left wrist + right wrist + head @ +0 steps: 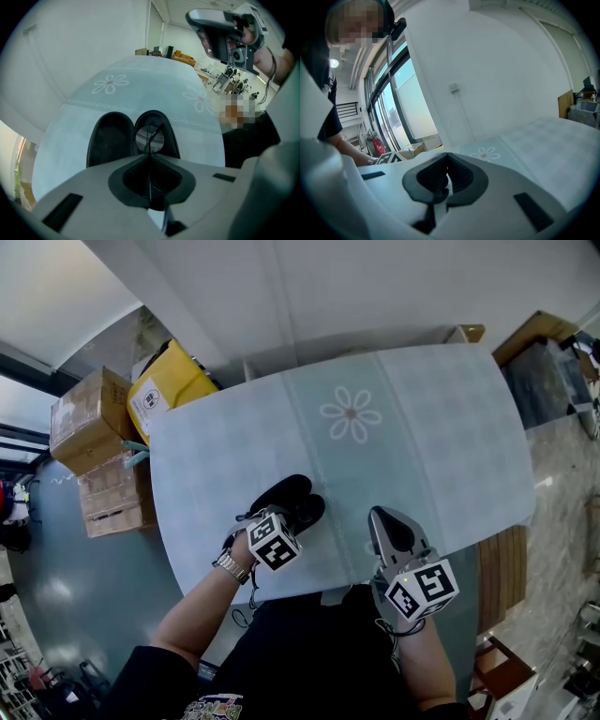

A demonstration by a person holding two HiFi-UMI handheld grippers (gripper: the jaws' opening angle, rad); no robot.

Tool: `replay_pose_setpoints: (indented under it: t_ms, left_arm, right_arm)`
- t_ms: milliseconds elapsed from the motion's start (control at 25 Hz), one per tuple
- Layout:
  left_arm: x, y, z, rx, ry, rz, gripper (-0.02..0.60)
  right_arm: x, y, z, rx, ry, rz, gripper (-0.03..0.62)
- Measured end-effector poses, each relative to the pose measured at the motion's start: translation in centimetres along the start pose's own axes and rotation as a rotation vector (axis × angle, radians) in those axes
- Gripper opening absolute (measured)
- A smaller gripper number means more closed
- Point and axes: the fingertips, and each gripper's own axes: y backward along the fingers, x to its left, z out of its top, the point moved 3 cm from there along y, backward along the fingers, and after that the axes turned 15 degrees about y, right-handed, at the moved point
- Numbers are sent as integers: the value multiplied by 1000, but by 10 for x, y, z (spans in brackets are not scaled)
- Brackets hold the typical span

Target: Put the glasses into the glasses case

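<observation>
Pale blue flower-printed tablecloth (422, 427) fills the scene. Near its front edge, the left gripper (150, 157) is clamped on the thin wire frame of round-lensed glasses (150, 137), which hang over the right half of an open black oval glasses case (110, 140). Further right, the right gripper (446, 154) is closed on nothing.

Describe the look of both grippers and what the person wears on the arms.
The left gripper and right gripper are pale grey with dark ribbed pads inside the jaws; each carries a cube of black-and-white square markers. The person wears a black short-sleeved shirt and a metal watch on the left wrist.
</observation>
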Motion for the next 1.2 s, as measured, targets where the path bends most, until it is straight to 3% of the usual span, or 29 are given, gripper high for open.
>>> replay_pose_setpoints:
  t_ms: [200, 360, 640, 760, 1000, 1200]
  left_arm:
    - [-2, 1, 0, 4, 4, -11, 35]
    - [-4, 3, 0, -13, 22, -1, 92]
    - [2, 22, 12, -127, 89, 69, 123]
    - [-1, 39, 20, -228, 135, 102, 123]
    - [-23, 84, 37, -510, 242, 86, 115]
    - [-37, 130, 37, -751, 406, 104, 54]
  right_arm:
    - [0, -1, 2, 0, 2, 14, 23]
    - [-1, 2, 3, -2, 8, 23, 23]
    - [-4, 11, 8, -15, 31, 52, 23]
    - [-4, 16, 10, -24, 43, 79, 22]
    - [-2, 29, 21, -53, 81, 158, 23]
    - [6, 39, 30, -64, 129, 228, 23]
